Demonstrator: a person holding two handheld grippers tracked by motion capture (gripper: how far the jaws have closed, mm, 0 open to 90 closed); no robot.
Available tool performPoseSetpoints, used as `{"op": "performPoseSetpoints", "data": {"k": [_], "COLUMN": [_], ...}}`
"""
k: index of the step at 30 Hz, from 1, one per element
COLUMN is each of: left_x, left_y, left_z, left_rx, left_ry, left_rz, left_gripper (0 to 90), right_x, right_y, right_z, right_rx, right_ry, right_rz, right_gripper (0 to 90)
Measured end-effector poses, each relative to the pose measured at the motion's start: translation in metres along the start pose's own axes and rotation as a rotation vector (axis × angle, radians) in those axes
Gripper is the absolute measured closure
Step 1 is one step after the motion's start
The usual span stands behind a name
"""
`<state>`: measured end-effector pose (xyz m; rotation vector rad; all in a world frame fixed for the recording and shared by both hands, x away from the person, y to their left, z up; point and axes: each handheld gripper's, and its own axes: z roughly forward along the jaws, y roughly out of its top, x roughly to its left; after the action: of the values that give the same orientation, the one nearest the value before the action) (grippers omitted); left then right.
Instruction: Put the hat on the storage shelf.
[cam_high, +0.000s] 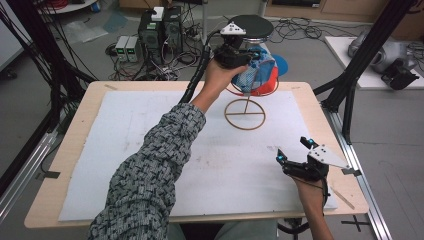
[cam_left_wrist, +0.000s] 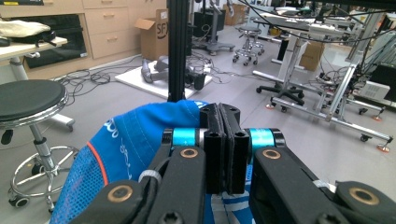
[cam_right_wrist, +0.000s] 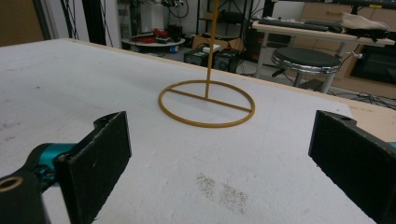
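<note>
Starting at the left, the left gripper (cam_high: 248, 56) is up at the top of the stand (cam_high: 245, 114), jaws pressed flat together with the blue cap (cam_high: 259, 70) right under them; looks like they've got a pinch of the fabric, though the actual bite is hidden from me. The cap hangs at the head of the stand, above the ring base, over the far middle of the white mat (cam_high: 130, 150). My guess is it's being hung or lifted off, so I'd keep the pinch firm and move straight up or down so the thin pole doesn't tip. Over on the right, the right gripper (cam_high: 295, 150) sits low near the table's right edge, jaws spread wide and empty, well apart from the stand
</note>
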<state>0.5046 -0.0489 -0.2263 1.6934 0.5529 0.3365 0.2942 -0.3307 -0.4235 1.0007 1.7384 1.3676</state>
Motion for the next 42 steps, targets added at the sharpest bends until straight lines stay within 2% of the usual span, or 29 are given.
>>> {"op": "performPoseSetpoints", "data": {"k": [10, 22, 27, 35, 37, 38, 42], "left_x": [-0.002, -0.019, -0.021, -0.018, -0.018, -0.019, -0.02], "left_y": [-0.009, -0.019, -0.022, -0.023, -0.023, -0.023, -0.025], "left_z": [0.004, 0.024, 0.028, 0.028, 0.028, 0.028, 0.029], "left_rx": [-0.009, 0.02, 0.039, 0.031, 0.032, 0.036, 0.042], "left_ry": [-0.027, -0.069, -0.07, -0.066, -0.067, -0.067, -0.068], "left_rz": [0.009, 0.039, 0.063, 0.09, 0.102, 0.107, 0.109], "left_gripper": [87.9, 87.2, 86.7, 85.4, 83.9, 80.3, 74.9], "right_x": [0.001, 0.001, 0.001, 0.001, 0.001, 0.001, 0.0], "right_y": [0.0, 0.0, 0.0, 0.0, 0.0, 0.0, 0.0], "right_z": [0.002, 0.002, 0.002, 0.002, 0.002, 0.002, 0.002], "right_rx": [0.003, 0.005, 0.007, 0.007, 0.003, 0.005, 0.003], "right_ry": [0.004, 0.006, 0.006, 0.007, 0.007, 0.007, 0.008], "right_rz": [-0.009, -0.003, 0.001, -0.004, -0.002, 0.001, -0.004], "right_gripper": [4.8, 4.8, 4.8, 4.8, 4.8, 4.8, 4.8]}}
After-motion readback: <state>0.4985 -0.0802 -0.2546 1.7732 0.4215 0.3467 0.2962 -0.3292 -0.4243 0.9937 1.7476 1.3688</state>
